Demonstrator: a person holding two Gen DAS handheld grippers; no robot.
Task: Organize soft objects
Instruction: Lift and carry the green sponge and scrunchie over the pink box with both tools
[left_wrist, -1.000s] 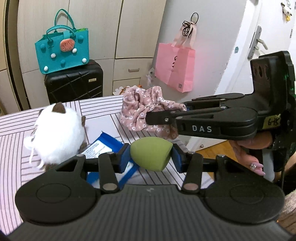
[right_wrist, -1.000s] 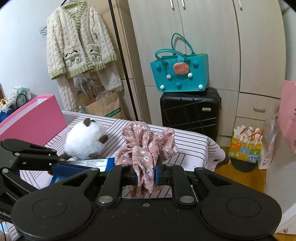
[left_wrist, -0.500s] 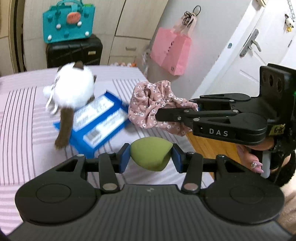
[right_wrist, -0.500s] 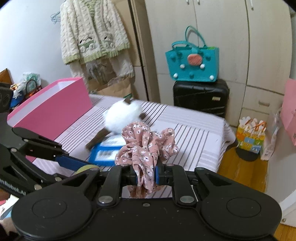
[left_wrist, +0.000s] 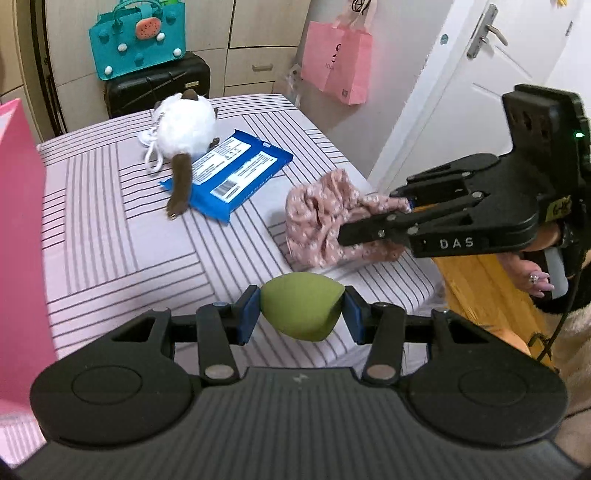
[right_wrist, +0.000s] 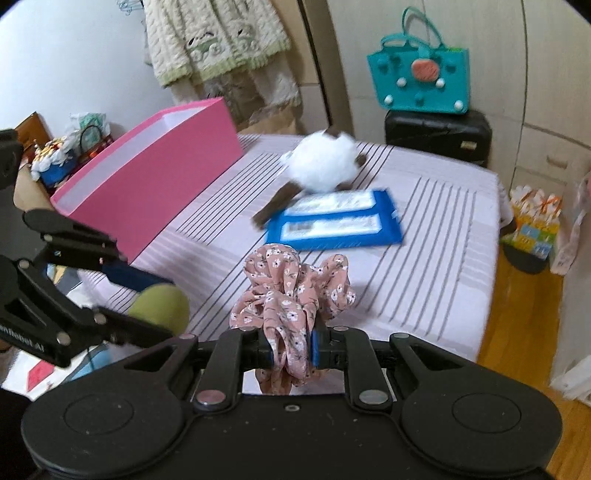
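My left gripper (left_wrist: 301, 314) is shut on a green egg-shaped sponge (left_wrist: 301, 311), held above the near part of the striped table (left_wrist: 110, 243). My right gripper (right_wrist: 291, 349) is shut on a pink flowered scrunchie (right_wrist: 291, 291); from the left wrist view the same scrunchie (left_wrist: 317, 225) hangs over the table's right edge. A white plush cat (left_wrist: 186, 125) with a brown tail lies on a blue wipes pack (left_wrist: 236, 173) at the far side. An open pink box (right_wrist: 147, 177) stands on the table's left.
A teal bag (left_wrist: 138, 40) sits on a black suitcase (left_wrist: 159, 86) behind the table. A pink paper bag (left_wrist: 338, 62) hangs on the wall by a white door. Wooden floor (right_wrist: 517, 317) lies to the right. A person's hand (left_wrist: 535, 269) holds the right gripper.
Both grippers have pulled back and tipped downward with their objects still held; more table shows, the plush and wipes pack look farther away, and the pink box has come into the left wrist view.
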